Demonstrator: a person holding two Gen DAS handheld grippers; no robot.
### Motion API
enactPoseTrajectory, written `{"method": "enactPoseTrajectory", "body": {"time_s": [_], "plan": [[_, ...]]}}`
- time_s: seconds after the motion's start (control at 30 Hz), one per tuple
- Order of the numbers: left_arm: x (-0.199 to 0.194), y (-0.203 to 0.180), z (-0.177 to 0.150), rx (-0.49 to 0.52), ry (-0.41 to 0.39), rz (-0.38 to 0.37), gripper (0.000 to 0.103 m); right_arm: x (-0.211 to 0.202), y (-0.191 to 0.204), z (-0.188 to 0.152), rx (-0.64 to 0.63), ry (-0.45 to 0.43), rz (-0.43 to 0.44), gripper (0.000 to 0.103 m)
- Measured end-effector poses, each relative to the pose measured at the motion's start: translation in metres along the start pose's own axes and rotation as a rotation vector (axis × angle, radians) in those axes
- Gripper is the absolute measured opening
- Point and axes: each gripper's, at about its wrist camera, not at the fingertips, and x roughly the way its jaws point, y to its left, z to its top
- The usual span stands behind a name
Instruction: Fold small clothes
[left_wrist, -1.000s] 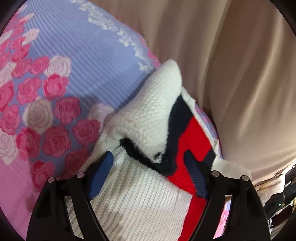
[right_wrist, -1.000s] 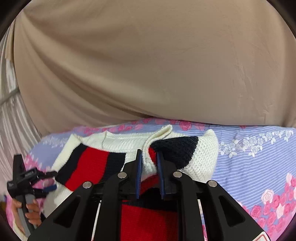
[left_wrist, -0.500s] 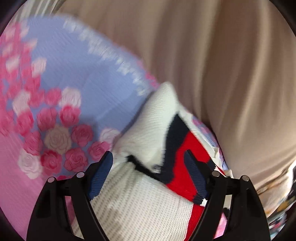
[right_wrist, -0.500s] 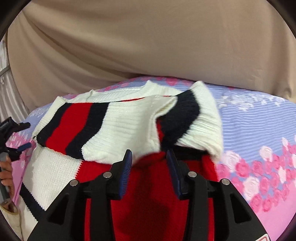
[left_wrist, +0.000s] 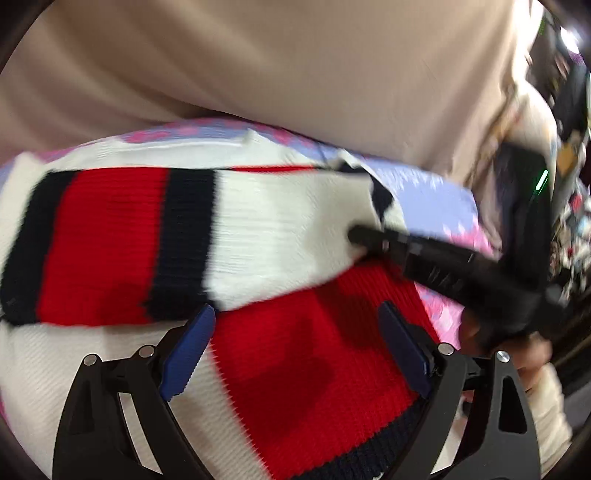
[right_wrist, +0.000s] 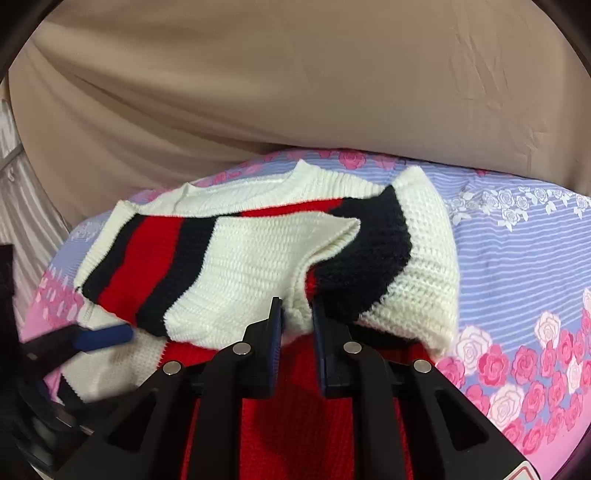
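Fingers, left wrist view: blue pads (left_wrist: 186, 354) of the left gripper (left_wrist: 295, 350) stand wide apart and hold nothing; they hover just over the red panel of the sweater (left_wrist: 110, 243).
Sweater, left wrist view: a striped knit of white, red and navy, lying on the bed (left_wrist: 424, 188); one sleeve is laid across the chest, judged as a fold already made.
Other tool, left wrist view: the right gripper (left_wrist: 356, 236) enters from the right with its tip at the white cuff region; the picture is blurred, so its grip cannot be read here.
Fingers, right wrist view: pads (right_wrist: 276, 325) of the right gripper (right_wrist: 297, 317) are drawn close together with a tuck of white knit (right_wrist: 295, 314) between them, apparently pinched so the folded edge can be carried or set down.
Sweater, right wrist view: the sweater (right_wrist: 251, 258) lies on the flowered bed (right_wrist: 517, 258), second sleeve doubled over at the right.
Left tool, right wrist view: one blue finger (right_wrist: 103, 334) rests at the sweater's left edge, probably placed to steady the cloth.
Backdrop: a beige sheet (right_wrist: 295, 92) hangs behind the bed.
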Motion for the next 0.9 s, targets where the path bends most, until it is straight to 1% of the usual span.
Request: {"method": "enactPoseTrajectory", "body": {"time_s": [0.1,0.17,0.23,0.27,0.3,0.33,0.37,0.4,0.43,0.47,0.5,0.57,0.6,0.63,0.67,0.73,0.77,0.8,0.87,0.9], "plan": [[0.023,-0.014,0.003,0.05,0.02,0.005,0.087,-0.008,-0.003,0.0,0.004,0.001,0.035,0.014],[0.033,-0.021,0.011,0.072,0.001,0.019,0.087,-0.007,-0.007,0.0,0.022,0.02,0.05,0.015],[0.043,-0.024,0.016,0.079,-0.01,0.04,0.083,-0.006,-0.009,0.0,0.024,0.029,0.037,0.015],[0.047,-0.024,0.018,0.083,-0.006,0.052,0.073,-0.007,-0.01,0.0,0.024,0.026,0.027,0.015],[0.055,-0.022,0.022,0.087,0.005,0.071,0.059,-0.01,-0.011,-0.001,0.025,0.017,0.018,0.016],[0.064,-0.021,0.024,0.102,0.018,0.103,0.053,-0.015,-0.014,-0.002,0.029,0.005,0.012,0.018],[0.066,-0.022,0.023,0.12,0.015,0.132,0.045,-0.019,-0.015,-0.002,0.034,-0.006,0.013,0.019],[0.068,-0.019,0.025,0.134,0.01,0.151,0.035,-0.024,-0.019,-0.003,0.045,-0.022,0.013,0.019],[0.07,-0.018,0.028,0.139,0.006,0.163,0.029,-0.029,-0.022,-0.005,0.052,-0.035,0.008,0.021],[0.068,-0.013,0.028,0.128,0.001,0.159,0.014,-0.032,-0.024,-0.007,0.055,-0.046,0.001,0.025],[0.066,-0.007,0.031,0.099,0.0,0.132,0.009,-0.036,-0.026,-0.01,0.055,-0.055,-0.009,0.027],[0.061,0.007,0.039,0.018,-0.023,0.056,0.008,-0.038,-0.028,-0.016,0.043,-0.054,-0.027,0.029],[0.049,0.018,0.043,-0.032,-0.056,0.024,0.007,-0.038,-0.027,-0.019,0.029,-0.049,-0.036,0.029],[0.037,0.027,0.045,-0.066,-0.084,0.008,0.007,-0.037,-0.026,-0.022,0.012,-0.044,-0.049,0.029],[0.025,0.035,0.048,-0.098,-0.115,-0.003,0.007,-0.035,-0.022,-0.024,-0.01,-0.038,-0.059,0.029],[-0.014,0.058,0.052,-0.179,-0.205,-0.013,0.007,-0.033,-0.009,-0.03,-0.084,-0.031,-0.07,0.029],[-0.033,0.068,0.054,-0.214,-0.25,-0.016,0.007,-0.031,0.002,-0.031,-0.126,-0.03,-0.067,0.031],[-0.057,0.081,0.055,-0.253,-0.308,-0.013,0.007,-0.028,0.015,-0.031,-0.17,-0.028,-0.053,0.034],[-0.097,0.097,0.055,-0.303,-0.4,0.004,0.007,-0.018,0.043,-0.028,-0.242,-0.022,-0.015,0.049],[-0.12,0.105,0.053,-0.317,-0.449,0.014,0.007,-0.01,0.057,-0.026,-0.273,-0.016,0.0,0.051]]}}
